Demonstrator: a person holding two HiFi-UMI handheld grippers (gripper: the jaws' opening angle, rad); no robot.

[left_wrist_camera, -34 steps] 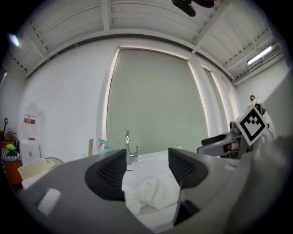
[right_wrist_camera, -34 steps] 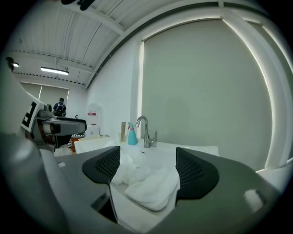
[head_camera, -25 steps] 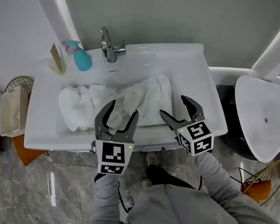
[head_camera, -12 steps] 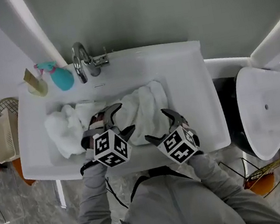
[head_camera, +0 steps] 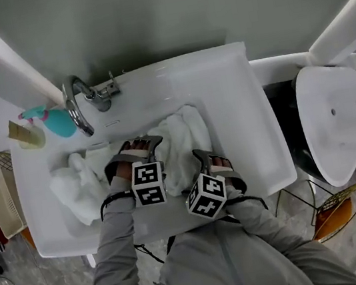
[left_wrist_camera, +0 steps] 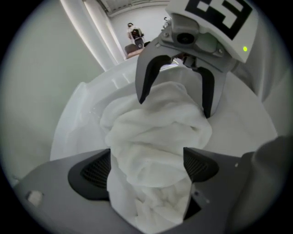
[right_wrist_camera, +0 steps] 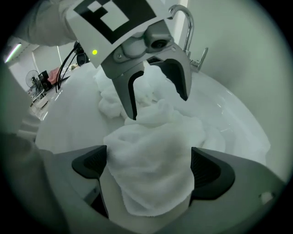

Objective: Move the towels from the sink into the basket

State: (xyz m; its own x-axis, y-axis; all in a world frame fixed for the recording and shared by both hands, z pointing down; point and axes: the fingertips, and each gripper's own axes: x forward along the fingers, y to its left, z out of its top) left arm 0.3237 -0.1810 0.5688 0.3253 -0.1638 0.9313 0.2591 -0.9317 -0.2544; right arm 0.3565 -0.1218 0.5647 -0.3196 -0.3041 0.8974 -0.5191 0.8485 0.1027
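White towels (head_camera: 180, 134) fill just-opened left gripper (left_wrist_camera: 146, 167), right gripper (right_wrist_camera: 149, 167).

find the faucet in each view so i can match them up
Head view: the faucet is at upper left, on the sink's back rim, beside the teal spray bottle.
Left gripper view: not in it.
Right gripper view: the faucet is at top right, behind the towels.
Shared landmark: the white towels in the sink, low centre in both gripper views.
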